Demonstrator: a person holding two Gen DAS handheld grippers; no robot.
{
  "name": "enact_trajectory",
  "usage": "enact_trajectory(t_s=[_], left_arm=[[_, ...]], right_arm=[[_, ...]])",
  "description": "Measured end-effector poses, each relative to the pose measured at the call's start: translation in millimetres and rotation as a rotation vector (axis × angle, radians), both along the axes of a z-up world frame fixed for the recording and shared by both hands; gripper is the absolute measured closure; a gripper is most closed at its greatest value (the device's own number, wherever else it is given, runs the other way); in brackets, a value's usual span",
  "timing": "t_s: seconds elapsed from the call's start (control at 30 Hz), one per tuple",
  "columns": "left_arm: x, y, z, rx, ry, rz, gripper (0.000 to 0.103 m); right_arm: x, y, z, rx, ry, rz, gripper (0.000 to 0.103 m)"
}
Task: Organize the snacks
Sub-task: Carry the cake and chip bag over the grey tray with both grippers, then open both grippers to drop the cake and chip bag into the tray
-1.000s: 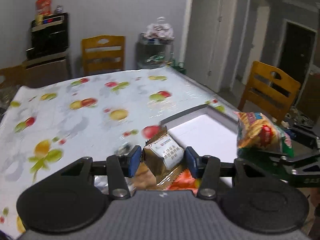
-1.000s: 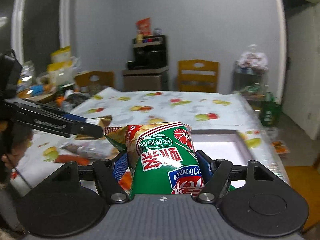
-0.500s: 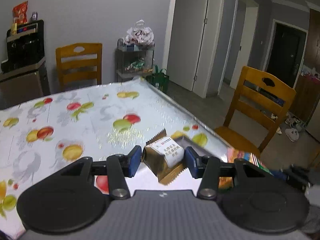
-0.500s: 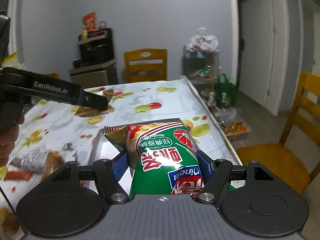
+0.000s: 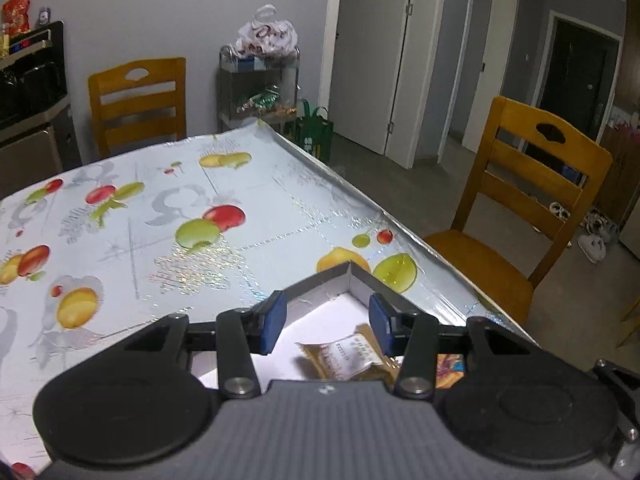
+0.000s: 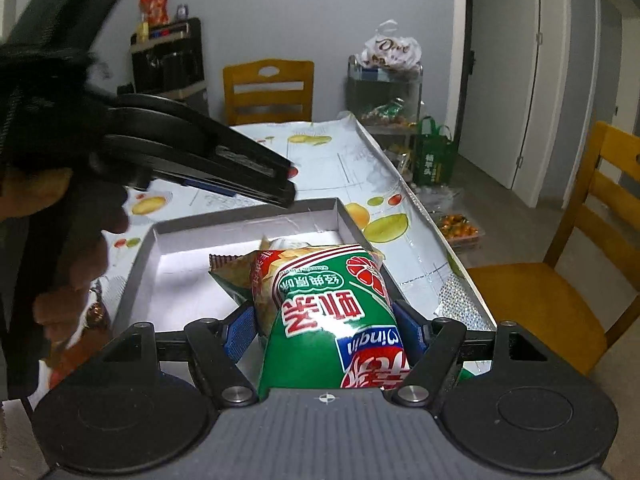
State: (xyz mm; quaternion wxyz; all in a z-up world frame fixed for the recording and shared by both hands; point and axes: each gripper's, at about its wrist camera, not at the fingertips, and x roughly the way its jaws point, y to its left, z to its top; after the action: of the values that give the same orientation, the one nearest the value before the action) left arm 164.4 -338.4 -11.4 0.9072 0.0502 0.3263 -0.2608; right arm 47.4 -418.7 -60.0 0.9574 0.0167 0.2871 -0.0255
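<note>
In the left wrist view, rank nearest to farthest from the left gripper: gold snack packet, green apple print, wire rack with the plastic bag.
1. gold snack packet: just below the left gripper, lying in the white tray.
2. green apple print: mid-table, ahead and left.
3. wire rack: beyond the table's far edge, against the wall.

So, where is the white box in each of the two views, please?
Left wrist: box low in the middle, its far corner between the fingers.
Right wrist: box in the middle, behind the chip bag.
Shared landmark: the chair at the far wall.
</note>
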Motion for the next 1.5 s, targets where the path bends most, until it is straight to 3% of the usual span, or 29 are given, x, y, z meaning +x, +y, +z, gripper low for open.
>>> enact_trajectory(t_s=[0.33, 0.47, 0.63, 0.83, 1.27, 1.5], left_arm=[[-1.0, 9.3, -3.6, -0.016, 0.021, -0.004, 0.058], [-3.1, 18.1, 1.7, -0.013, 0.015, 0.005, 0.057], [-9.2, 29.7, 6.5, -0.023, -0.007, 0.014, 0.030], [-20.9, 41.1, 14.2, -0.025, -0.029, 0.014, 0.017], [-52.1, 77.2, 27.4, -0.040, -0.034, 0.015, 0.012], [-82.1, 115.7, 37.0, -0.003, -0.069, 0.023, 0.011]], right_arm=[[9.0, 2.9, 0.5, 0.009, 0.015, 0.000, 0.029], [5.9, 5.7, 2.4, 0.024, 0.013, -0.006, 0.013], [-4.3, 12.5, 10.7, -0.010, -0.029, -0.002, 0.005], [-17.1, 15.2, 17.1, 0.011, -0.030, 0.004, 0.002], [-45.9, 28.0, 31.5, 0.049, -0.056, 0.035, 0.000], [-57.5, 46.9, 40.2, 0.063, -0.068, 0.092, 0.000]])
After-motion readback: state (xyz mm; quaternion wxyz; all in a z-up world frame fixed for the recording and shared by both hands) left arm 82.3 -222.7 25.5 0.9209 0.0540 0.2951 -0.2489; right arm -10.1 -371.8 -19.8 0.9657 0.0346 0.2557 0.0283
